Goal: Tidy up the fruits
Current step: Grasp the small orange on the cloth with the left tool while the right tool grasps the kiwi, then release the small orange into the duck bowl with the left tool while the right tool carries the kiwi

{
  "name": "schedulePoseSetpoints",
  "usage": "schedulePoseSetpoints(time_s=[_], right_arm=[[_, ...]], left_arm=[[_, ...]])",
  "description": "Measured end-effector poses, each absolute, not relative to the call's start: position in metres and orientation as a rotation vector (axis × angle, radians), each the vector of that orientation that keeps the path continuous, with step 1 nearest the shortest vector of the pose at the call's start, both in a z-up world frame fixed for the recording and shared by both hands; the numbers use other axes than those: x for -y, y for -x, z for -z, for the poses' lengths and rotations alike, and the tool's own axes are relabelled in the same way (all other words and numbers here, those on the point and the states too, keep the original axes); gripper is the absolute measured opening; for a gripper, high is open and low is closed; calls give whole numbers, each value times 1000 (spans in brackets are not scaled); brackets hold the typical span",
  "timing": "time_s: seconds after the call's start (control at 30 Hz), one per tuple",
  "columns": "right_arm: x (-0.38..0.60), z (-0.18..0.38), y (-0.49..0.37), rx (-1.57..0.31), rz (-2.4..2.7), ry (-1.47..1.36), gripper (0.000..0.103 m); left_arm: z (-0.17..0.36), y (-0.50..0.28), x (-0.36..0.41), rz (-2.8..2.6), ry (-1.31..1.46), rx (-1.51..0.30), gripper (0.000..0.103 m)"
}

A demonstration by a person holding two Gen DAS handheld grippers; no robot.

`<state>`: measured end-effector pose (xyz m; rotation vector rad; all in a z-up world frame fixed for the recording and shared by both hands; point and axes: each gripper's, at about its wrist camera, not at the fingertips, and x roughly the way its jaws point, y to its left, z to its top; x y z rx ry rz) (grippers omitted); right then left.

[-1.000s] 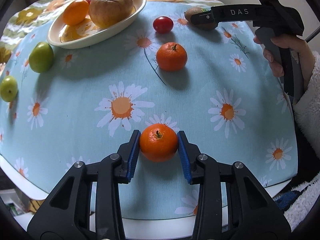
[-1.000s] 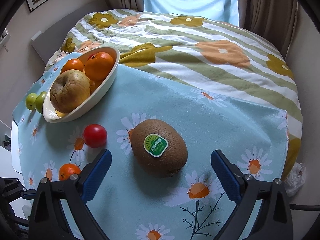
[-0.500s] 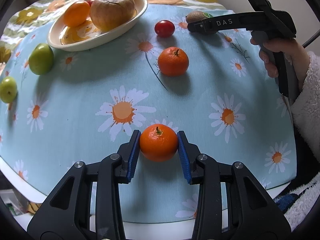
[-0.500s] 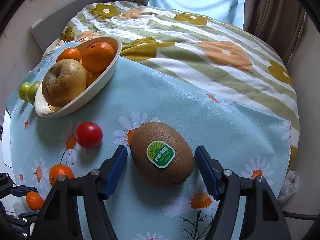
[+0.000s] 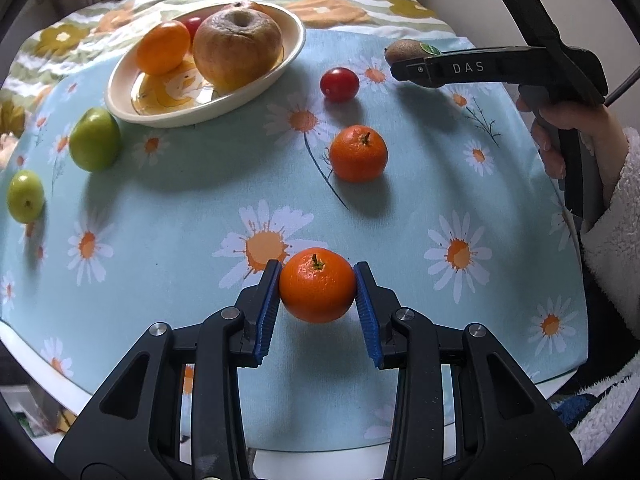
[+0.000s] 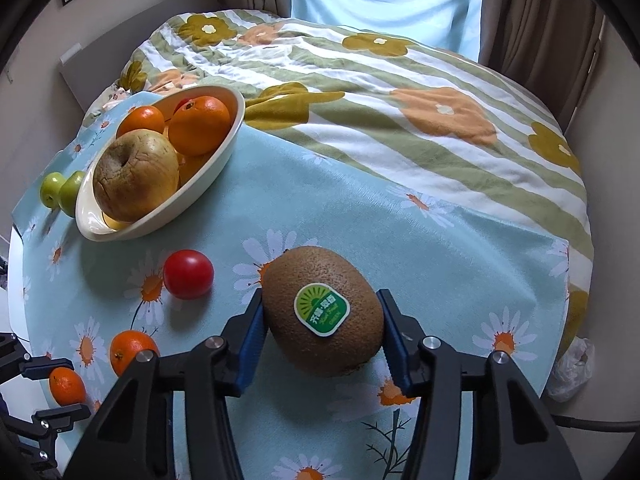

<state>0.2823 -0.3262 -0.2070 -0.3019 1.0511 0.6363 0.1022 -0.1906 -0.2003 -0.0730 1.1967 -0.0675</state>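
My left gripper is shut on a small orange mandarin, held just above the daisy tablecloth near the front edge. My right gripper is shut on a brown kiwi with a green sticker, at the table's far right; the kiwi and the right gripper also show in the left wrist view. A cream oval bowl at the far left holds a brown pear and oranges. It also shows in the right wrist view.
On the cloth lie a second mandarin, a red tomato and two green fruits at the left. A bed with a striped flowered quilt lies beyond the table. The table's front edge is close.
The right gripper's jaws closed from wide open onto the kiwi. The left gripper, holding the mandarin throughout, rose slightly off the cloth.
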Motion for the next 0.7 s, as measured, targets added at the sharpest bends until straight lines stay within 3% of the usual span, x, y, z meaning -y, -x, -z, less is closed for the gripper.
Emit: schedulePoseSetpoints(time_s=[0.7], right_arm=[[308,119,-244,-974,-608,238,48]], left_arm=[[119,-119,147,82,12,-987,41]])
